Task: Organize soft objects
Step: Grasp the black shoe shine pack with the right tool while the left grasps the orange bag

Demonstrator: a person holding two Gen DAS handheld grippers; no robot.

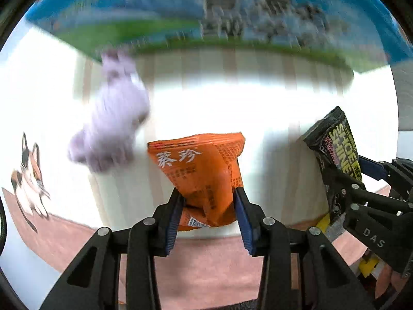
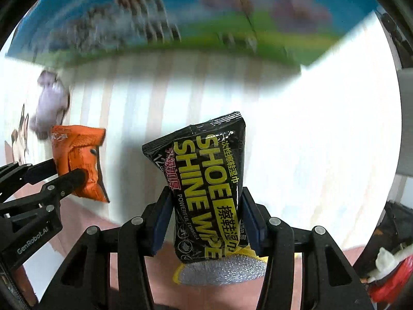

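On my left wrist view, the left gripper (image 1: 209, 206) clamps an orange snack packet (image 1: 204, 173); a purple plush (image 1: 113, 118) behind is blurred. On the right view, my right gripper (image 2: 206, 222) grips the black shoe wipes pack (image 2: 206, 188), hiding most of a sponge (image 2: 222, 271).

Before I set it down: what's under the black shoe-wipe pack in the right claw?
Beneath the black shoe shine wipes pack, held in the right claw, a silver scouring sponge with a yellow edge shows. The pack covers the sponge's upper part, so I cannot tell whether the two touch.
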